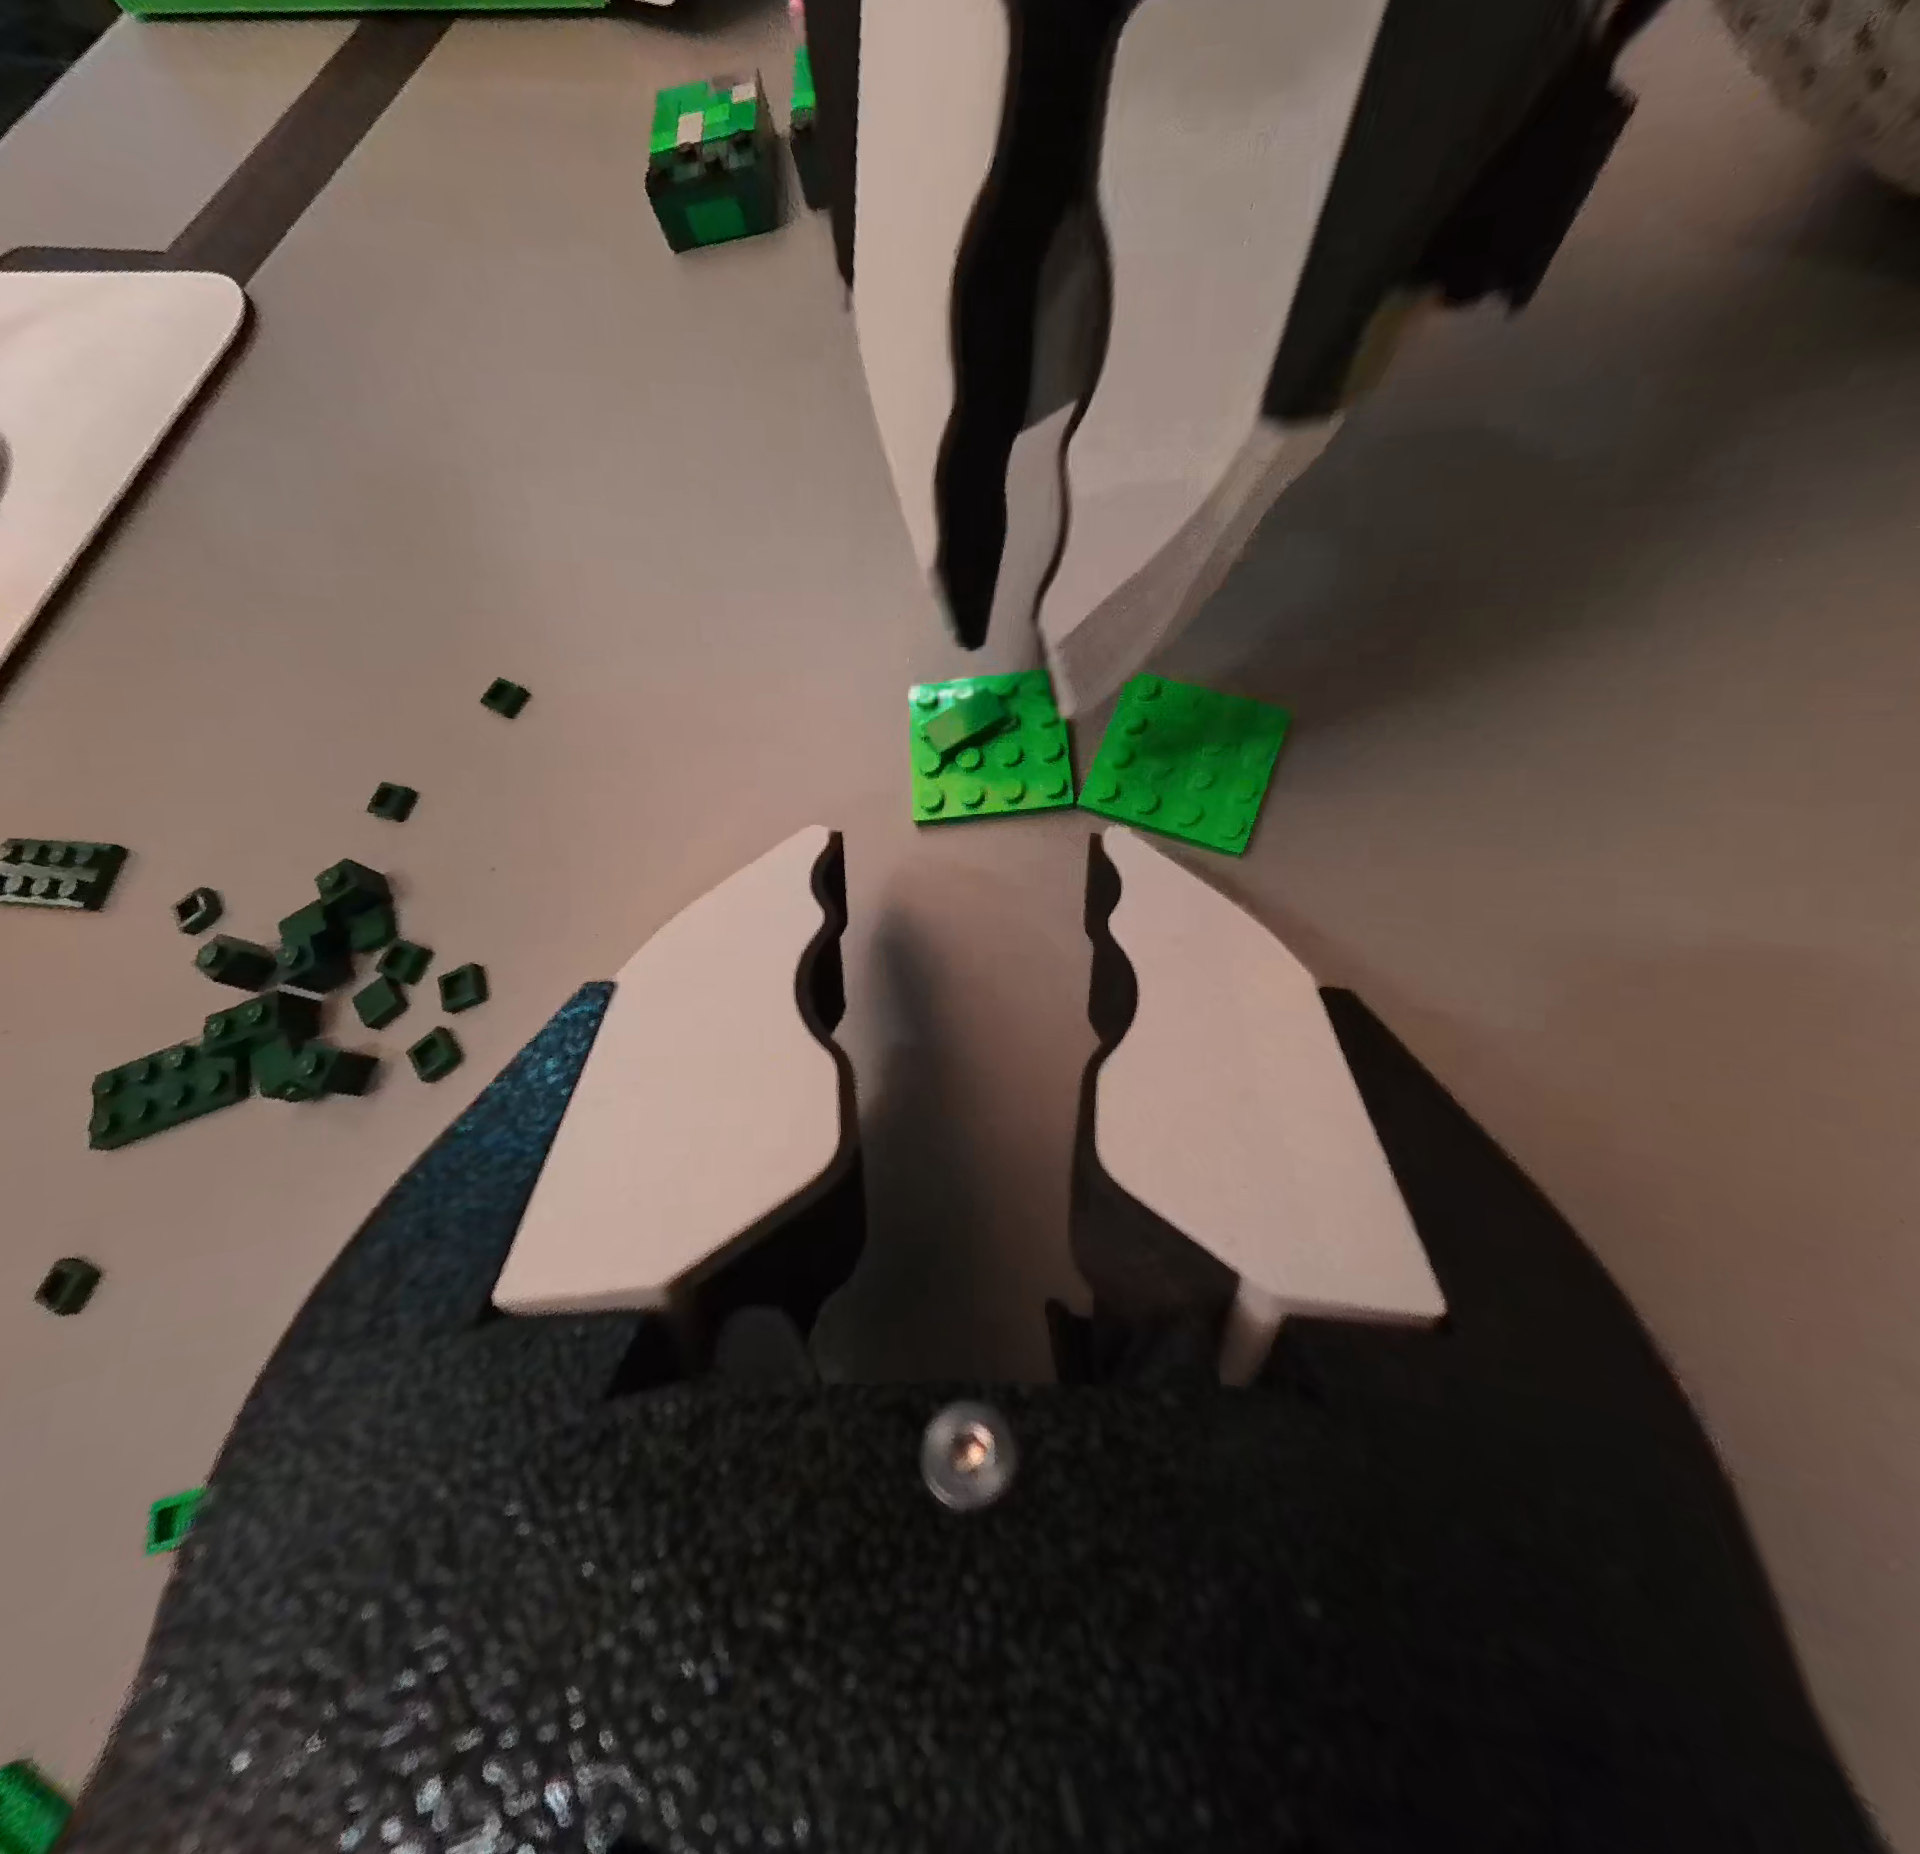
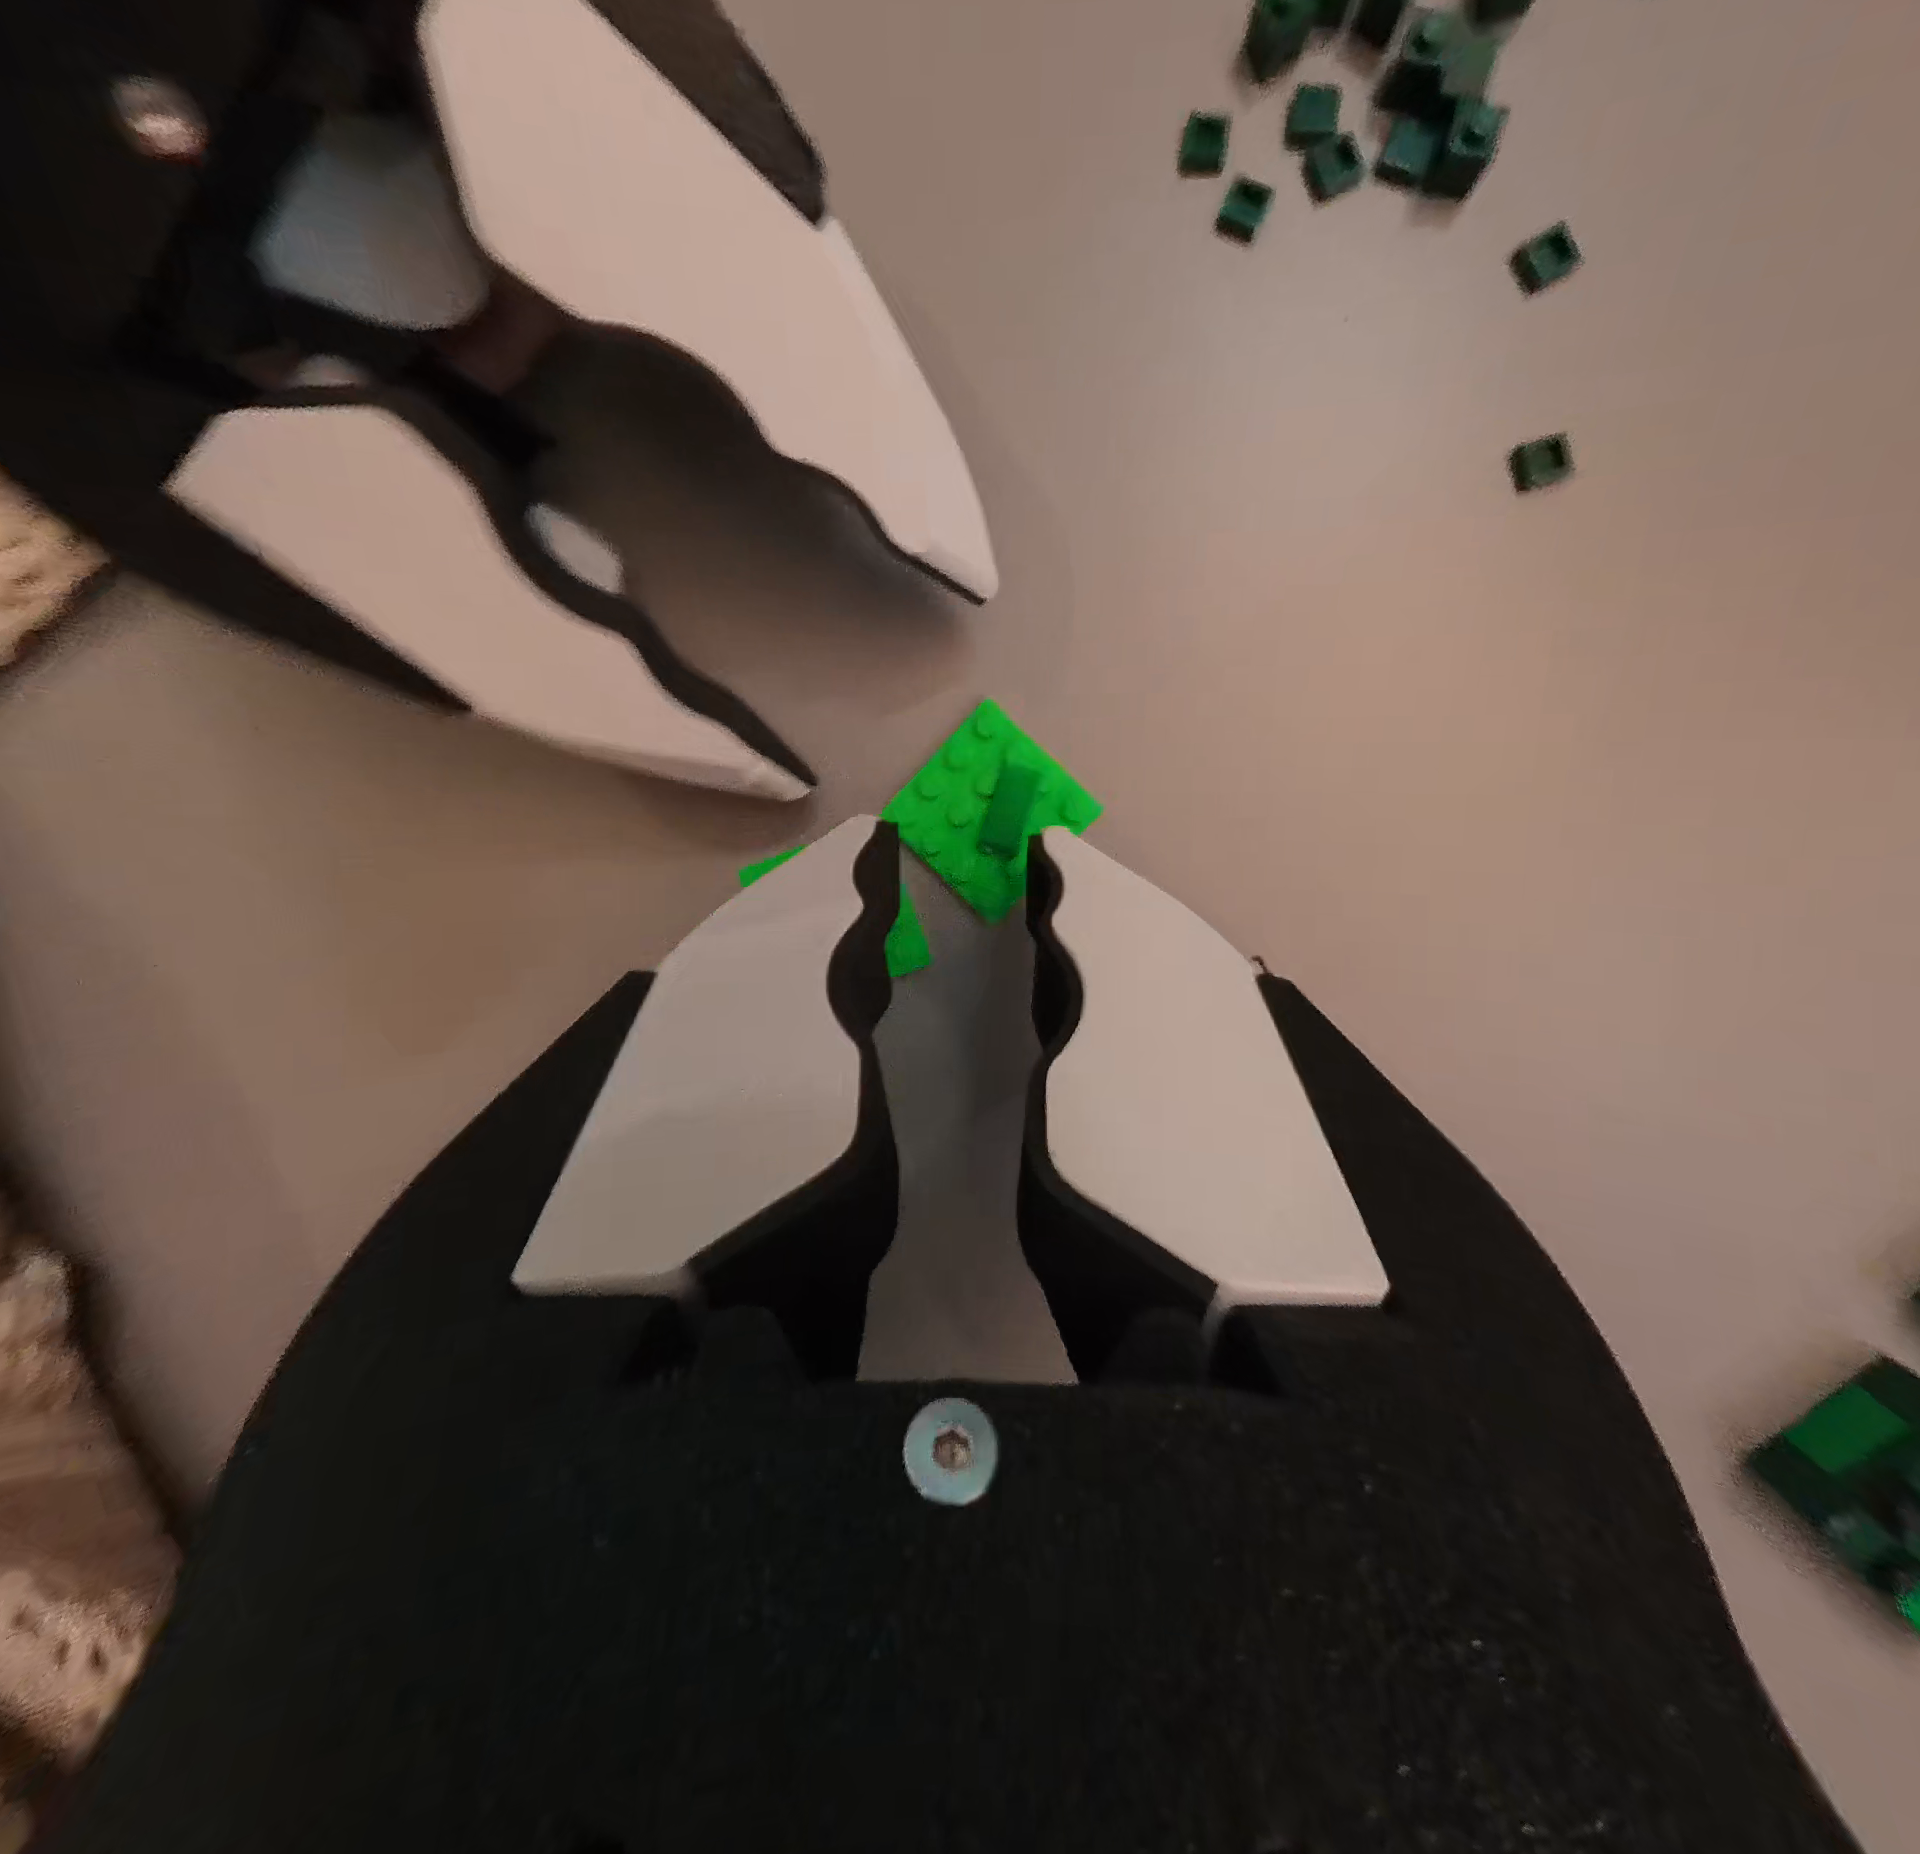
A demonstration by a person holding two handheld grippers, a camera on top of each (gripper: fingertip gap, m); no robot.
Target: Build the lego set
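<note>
Left gripper (image 1: pixel 964 848): while it hovers short of the bright green plate (image 1: pixel 992 755), we see its jaws parted, holding nothing.
Right gripper (image 2: pixel 951 843): we find it slightly open, empty, above that plate.

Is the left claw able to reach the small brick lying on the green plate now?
Probably yes. The left claw is open just short of the green plate, with bare table between. The right claw hovers at the far edge, near the small brick.

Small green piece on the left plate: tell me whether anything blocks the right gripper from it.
Nothing visible does. The right gripper hangs open just above the small green piece on the bright green plate; the left gripper is off to one side.
</note>
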